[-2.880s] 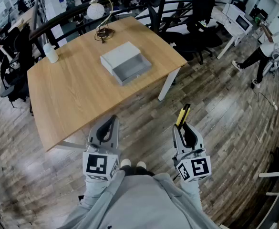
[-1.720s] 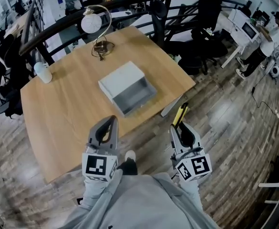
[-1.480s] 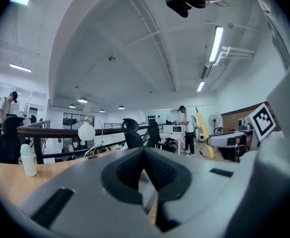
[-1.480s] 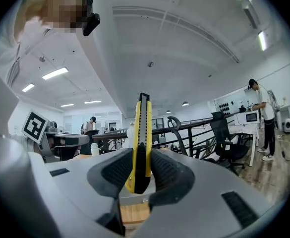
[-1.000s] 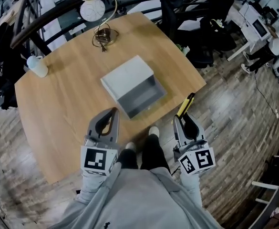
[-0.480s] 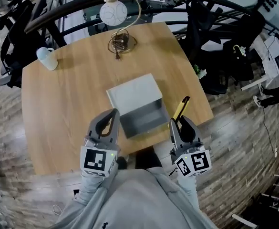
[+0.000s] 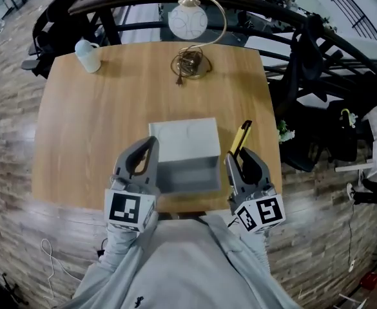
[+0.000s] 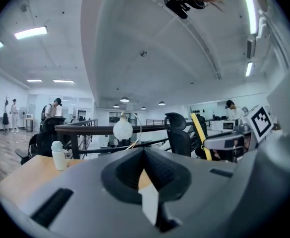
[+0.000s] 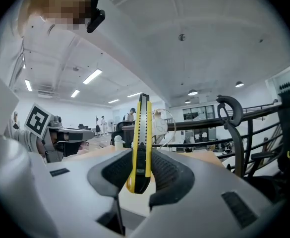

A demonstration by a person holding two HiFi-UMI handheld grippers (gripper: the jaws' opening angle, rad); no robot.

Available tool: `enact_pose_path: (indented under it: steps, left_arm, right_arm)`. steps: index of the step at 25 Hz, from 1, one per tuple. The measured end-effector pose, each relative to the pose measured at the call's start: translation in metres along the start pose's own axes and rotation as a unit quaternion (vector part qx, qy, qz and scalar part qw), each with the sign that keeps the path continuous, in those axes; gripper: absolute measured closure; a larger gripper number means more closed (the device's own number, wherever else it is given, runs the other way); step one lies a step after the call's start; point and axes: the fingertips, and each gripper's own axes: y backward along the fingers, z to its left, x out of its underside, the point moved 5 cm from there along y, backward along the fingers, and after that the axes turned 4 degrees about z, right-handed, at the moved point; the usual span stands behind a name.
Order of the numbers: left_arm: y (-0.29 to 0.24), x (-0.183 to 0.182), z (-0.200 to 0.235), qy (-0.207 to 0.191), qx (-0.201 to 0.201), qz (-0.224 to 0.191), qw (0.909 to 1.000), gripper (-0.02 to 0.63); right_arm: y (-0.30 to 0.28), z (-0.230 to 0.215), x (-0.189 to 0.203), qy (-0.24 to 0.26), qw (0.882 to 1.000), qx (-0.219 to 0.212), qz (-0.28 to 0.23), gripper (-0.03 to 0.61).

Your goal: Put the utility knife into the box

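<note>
Both grippers have closed in on the bench since the earlier frames, when they hung over the wooden floor well short of it; they now flank the box at the bench's 6 o'clock edge. The grey box lies with its open tray toward the person.

At the box's 9 o'clock is the left gripper. In the left gripper view its jaws are pressed together with nothing between them.

At the box's 3 o'clock, the right gripper has its jaws clamped on the lower end of the utility knife. The yellow-and-black knife sticks out past the jaw tips toward 1 o'clock, just beside the box's right wall and outside it. The right gripper view shows the knife standing upright in the narrow grip.

A globe lamp stands at the bench's 12 o'clock edge, and a white bottle at 10 o'clock.
</note>
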Motion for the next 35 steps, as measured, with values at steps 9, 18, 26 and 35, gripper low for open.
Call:
enact_pose_path:
  steps: [9,18,26,35]
  left_arm:
    - [0.005,0.004,-0.003,0.026,-0.078,-0.004,0.9966,0.595]
    - [0.012,0.004,0.006,0.036,-0.086,-0.006,0.9956,0.595]
    - [0.017,-0.001,0.008,0.049,-0.074,0.004,0.996,0.595]
    - [0.02,0.004,0.012,0.053,-0.063,0.016,0.9965,0.595]
  right_arm:
    - [-0.023,-0.009,-0.003,0.033,0.996,-0.082,0.011,0.453]
    - [-0.033,0.008,-0.009,0.026,0.994,-0.104,0.017,0.453]
    - [-0.038,0.018,-0.007,0.046,0.992,-0.114,0.032,0.453]
    - [-0.043,0.028,0.008,0.079,0.985,-0.136,0.072,0.453]
